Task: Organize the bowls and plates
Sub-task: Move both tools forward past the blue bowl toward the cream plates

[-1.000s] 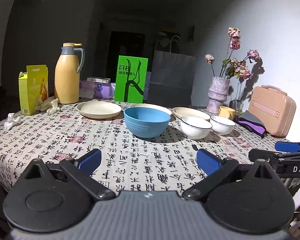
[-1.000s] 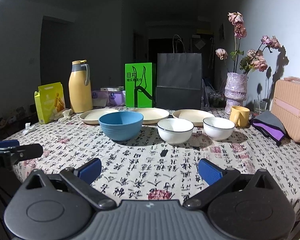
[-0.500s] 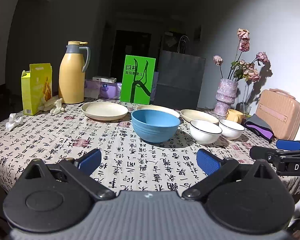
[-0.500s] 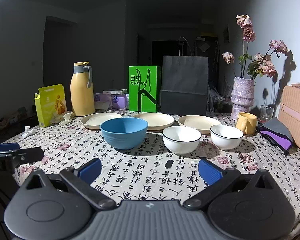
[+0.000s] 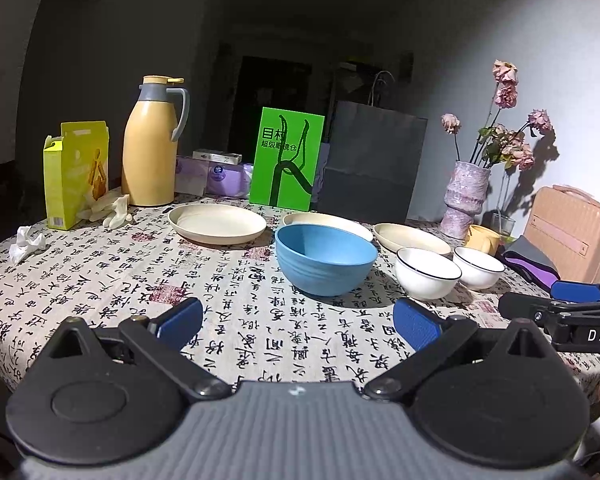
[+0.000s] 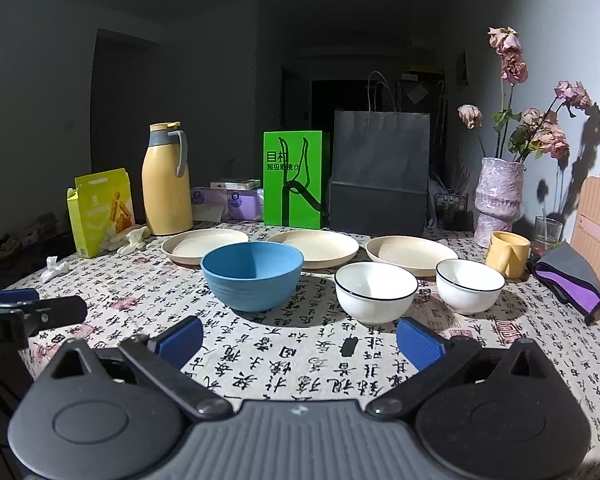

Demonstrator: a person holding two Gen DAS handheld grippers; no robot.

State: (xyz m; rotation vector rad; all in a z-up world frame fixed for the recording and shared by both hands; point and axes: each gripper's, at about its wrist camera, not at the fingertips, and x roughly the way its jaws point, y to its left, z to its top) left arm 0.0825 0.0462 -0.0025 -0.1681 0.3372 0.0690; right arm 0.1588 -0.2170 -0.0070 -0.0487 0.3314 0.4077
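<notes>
Plates and bowls are sitting untouched on the desk (image 6: 480,360) while both tools are hovering wide open, left tool (image 5: 298,322), right tool (image 6: 300,338). Blue bowl (image 6: 252,276) is sitting nearest, white bowls (image 6: 375,291) beside it, cream plates (image 6: 313,247) lining up behind.

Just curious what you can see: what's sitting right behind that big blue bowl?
Behind the blue bowl lies the middle cream plate of three, empty where visible. The bowl's rim covers the plate's near left edge, so that part stays unseen.
</notes>
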